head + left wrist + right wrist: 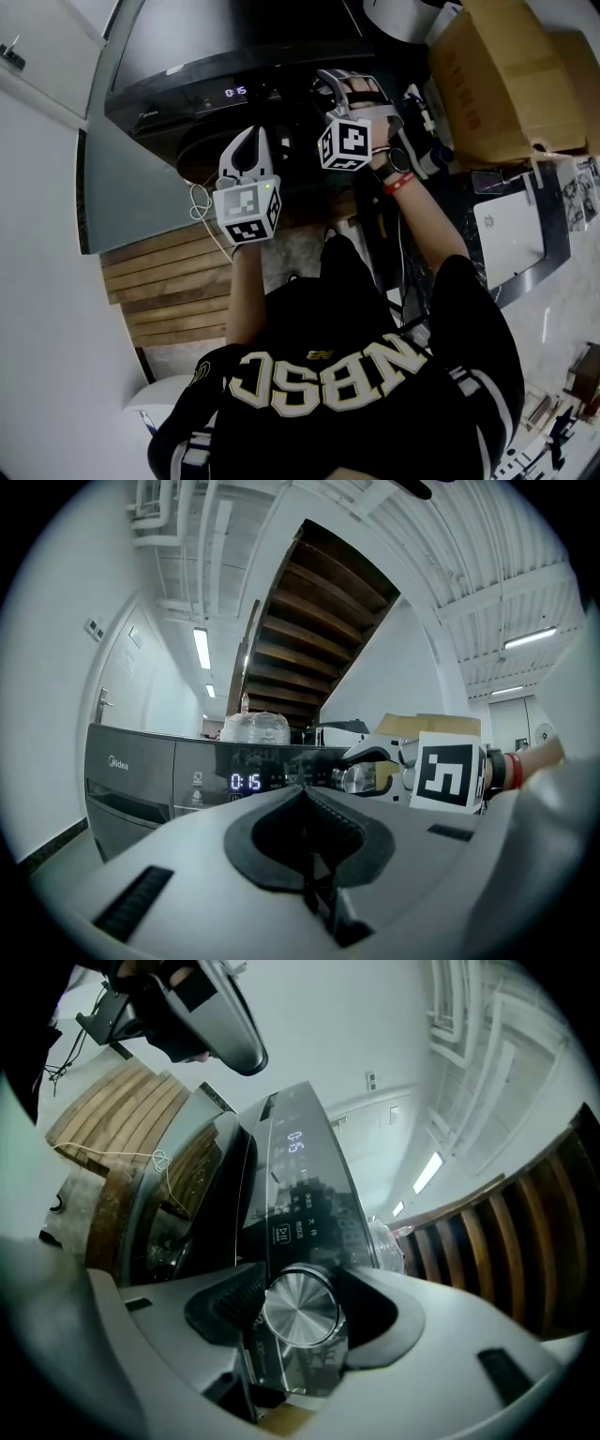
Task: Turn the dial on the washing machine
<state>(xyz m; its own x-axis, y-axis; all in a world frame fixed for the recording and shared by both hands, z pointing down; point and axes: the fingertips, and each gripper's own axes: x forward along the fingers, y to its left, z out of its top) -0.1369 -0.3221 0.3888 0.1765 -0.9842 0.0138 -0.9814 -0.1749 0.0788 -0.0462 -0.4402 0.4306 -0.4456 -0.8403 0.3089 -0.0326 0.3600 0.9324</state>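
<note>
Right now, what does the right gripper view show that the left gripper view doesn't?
Only the right gripper view shows the wooden slats and white cable beside the washing machine. Only the left gripper view shows the cardboard box and the marker cube on the right claw. Both show the lit display reading 0:15 and the silver dial gripped by that claw.

Ceiling tubes (201, 647) give me bright, even light in the left gripper view. Both gripper views bow hard at the edges, with black corners. The dial (300, 1307) carries a soft sheen; the display (246, 781) glows pale blue. The head view looks sharp, shadows soft.
</note>
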